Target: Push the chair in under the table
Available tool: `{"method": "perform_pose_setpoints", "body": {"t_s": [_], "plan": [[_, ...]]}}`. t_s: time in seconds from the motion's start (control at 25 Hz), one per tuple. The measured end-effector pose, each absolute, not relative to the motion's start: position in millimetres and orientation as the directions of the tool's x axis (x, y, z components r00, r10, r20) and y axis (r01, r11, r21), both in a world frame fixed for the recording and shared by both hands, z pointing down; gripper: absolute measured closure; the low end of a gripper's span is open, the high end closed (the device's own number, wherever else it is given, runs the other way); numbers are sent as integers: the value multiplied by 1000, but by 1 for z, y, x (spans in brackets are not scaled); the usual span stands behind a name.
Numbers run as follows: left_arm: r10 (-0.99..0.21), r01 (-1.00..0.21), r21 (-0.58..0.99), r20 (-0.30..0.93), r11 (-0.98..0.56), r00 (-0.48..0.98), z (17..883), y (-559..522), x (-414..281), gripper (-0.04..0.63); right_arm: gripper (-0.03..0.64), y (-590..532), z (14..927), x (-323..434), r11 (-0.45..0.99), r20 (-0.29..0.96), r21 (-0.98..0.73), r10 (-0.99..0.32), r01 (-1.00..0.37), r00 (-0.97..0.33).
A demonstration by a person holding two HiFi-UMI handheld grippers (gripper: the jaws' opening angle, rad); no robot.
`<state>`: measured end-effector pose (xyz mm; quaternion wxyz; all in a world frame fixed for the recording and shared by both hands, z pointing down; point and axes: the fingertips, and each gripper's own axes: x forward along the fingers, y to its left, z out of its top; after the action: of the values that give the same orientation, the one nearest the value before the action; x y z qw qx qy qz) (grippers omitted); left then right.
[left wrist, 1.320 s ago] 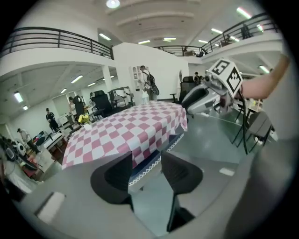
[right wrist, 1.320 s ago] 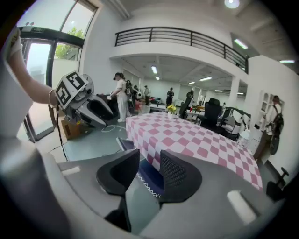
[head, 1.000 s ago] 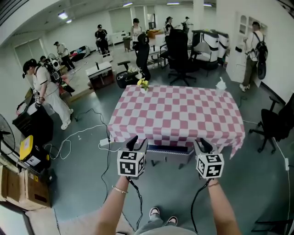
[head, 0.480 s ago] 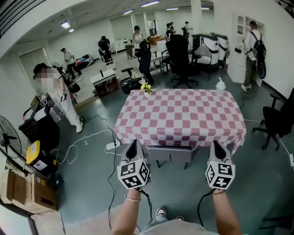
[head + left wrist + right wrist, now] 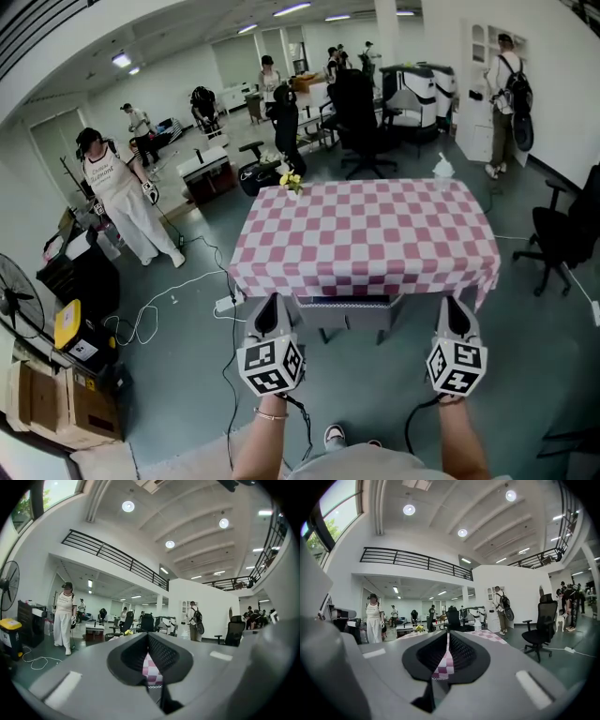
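Round ceiling lamps (image 5: 128,506) and a high window (image 5: 335,506) at upper left flood the hall with bright, even light; shadows fall soft on the grey floor (image 5: 534,366). Fisheye distortion bows walls at the edges, black corners ring both gripper views, and the nearest foreground blurs.

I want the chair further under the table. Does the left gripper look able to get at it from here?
Probably yes. The left gripper, shut, hangs just left of the chair, which shows below the near edge of the table. Nothing stands between them.
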<state>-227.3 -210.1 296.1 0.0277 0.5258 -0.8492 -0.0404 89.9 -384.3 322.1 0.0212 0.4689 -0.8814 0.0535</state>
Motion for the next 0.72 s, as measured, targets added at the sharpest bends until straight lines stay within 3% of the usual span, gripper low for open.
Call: {"method": "perform_pose_setpoints", "body": {"t_s": [0.72], "plan": [[-897,-890,111,41,442,-440,313,-225,-238,595,607,-391,318,82,568,106,-66,-814,-820,-572]]}}
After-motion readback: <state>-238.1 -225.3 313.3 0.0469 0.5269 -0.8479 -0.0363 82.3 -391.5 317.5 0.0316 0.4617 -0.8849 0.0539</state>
